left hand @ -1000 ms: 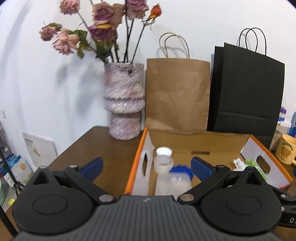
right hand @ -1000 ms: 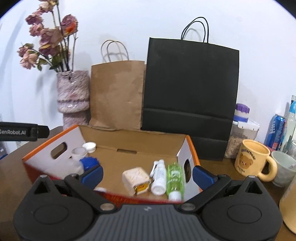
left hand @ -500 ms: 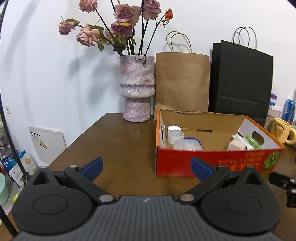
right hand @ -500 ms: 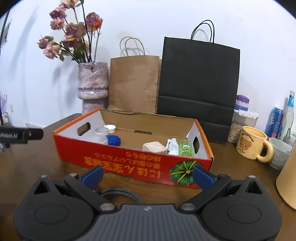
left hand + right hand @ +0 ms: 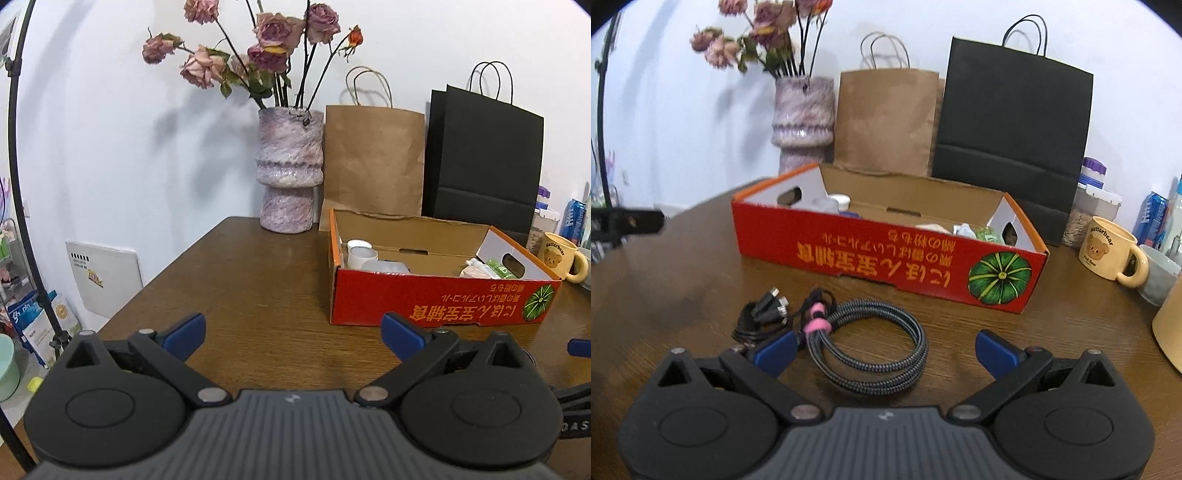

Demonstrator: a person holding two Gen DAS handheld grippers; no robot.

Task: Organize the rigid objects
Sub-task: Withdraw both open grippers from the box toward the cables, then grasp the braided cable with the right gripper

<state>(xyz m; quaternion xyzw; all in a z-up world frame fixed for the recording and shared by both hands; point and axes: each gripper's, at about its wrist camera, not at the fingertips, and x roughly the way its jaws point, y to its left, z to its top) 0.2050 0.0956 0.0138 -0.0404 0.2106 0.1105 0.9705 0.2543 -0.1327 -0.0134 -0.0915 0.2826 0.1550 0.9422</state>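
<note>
A red cardboard box [image 5: 443, 295] [image 5: 886, 254] stands on the brown table [image 5: 258, 288]. It holds white jars [image 5: 360, 254], a clear tub, a pale packet [image 5: 472, 271] and a green bottle [image 5: 498, 267]. My left gripper [image 5: 291, 334] is open and empty, low over the table, left of and short of the box. My right gripper [image 5: 886, 350] is open and empty, just above a coiled braided cable [image 5: 871, 339] with pink ties, in front of the box.
A vase of dried roses [image 5: 290, 170], a brown paper bag [image 5: 373, 158] and a black bag [image 5: 484, 162] stand behind the box. A yellow bear mug [image 5: 1108, 253], a grey cup, cans and a jar sit at the right. A black thin cable [image 5: 761, 314] lies left of the coil.
Both grippers have pulled back and down from over the box towards the table's near edge. The coiled cable has come into the right wrist view. Both stay open.
</note>
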